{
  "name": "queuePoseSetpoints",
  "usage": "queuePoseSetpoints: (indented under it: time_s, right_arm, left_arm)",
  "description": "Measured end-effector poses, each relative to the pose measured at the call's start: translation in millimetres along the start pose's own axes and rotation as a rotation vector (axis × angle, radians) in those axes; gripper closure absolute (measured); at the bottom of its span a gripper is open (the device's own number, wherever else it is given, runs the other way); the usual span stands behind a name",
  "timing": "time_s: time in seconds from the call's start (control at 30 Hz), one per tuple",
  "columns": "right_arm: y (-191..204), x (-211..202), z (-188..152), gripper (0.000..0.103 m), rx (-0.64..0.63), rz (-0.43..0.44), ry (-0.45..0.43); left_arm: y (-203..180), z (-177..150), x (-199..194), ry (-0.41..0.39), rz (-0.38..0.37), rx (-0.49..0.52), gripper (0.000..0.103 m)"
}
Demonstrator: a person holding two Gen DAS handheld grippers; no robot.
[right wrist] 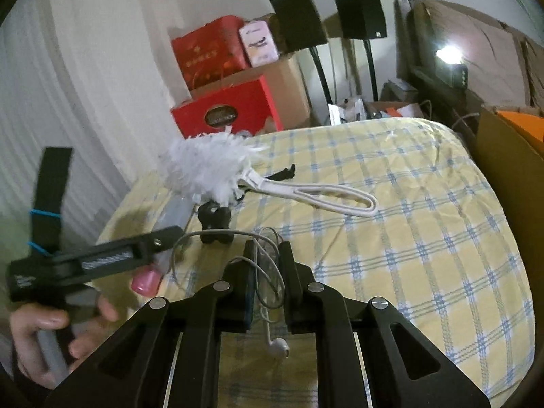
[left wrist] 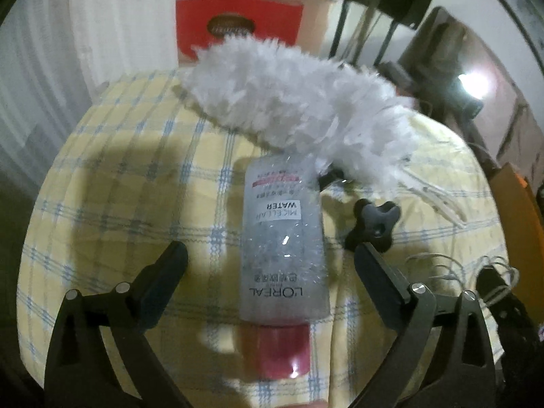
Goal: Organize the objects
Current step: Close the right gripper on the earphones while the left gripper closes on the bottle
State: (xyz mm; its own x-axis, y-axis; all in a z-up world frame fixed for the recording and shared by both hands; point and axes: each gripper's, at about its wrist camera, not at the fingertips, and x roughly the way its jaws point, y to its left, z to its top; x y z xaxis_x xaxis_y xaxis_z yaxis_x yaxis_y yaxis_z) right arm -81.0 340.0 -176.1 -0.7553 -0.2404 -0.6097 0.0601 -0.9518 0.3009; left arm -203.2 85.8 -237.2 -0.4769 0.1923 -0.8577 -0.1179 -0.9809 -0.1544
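My right hand-held gripper (right wrist: 267, 265) pinches a tangle of white earphones (right wrist: 277, 348), light and limp, the bud dangling loose. My left hand-held gripper (left wrist: 270, 268) stands wide over a micellar water bottle (left wrist: 284, 248) lying on the checked bed (left wrist: 119, 204), pink cap (left wrist: 284, 352) nearest: smooth plastic, likely slippery, best taken across the mid-body. Beyond, a black knob (left wrist: 375, 226) and a soft feather duster (left wrist: 299, 102).
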Motion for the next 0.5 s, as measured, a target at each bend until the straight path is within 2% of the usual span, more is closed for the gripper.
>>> queuePoseSetpoints:
  time_s: [0.1, 0.33, 0.4, 0.5]
  right_arm:
    - [-3, -1, 1, 0.091, -0.003, -0.003, -0.009]
    - [-14, -1, 1, 0.089, 0.024, -0.003, -0.022]
    - [-16, 2, -1, 0.088, 0.030, -0.009, -0.014]
    - [-21, 8, -2, 0.088, 0.050, -0.004, 0.002]
  left_arm:
    - [-7, 0, 3, -0.007, 0.027, 0.025, 0.004]
    - [-18, 2, 7, -0.035, 0.016, 0.011, 0.004]
    - [-19, 0, 7, -0.052, 0.017, 0.023, 0.005]
    - [-20, -1, 7, -0.069, 0.038, 0.054, 0.014]
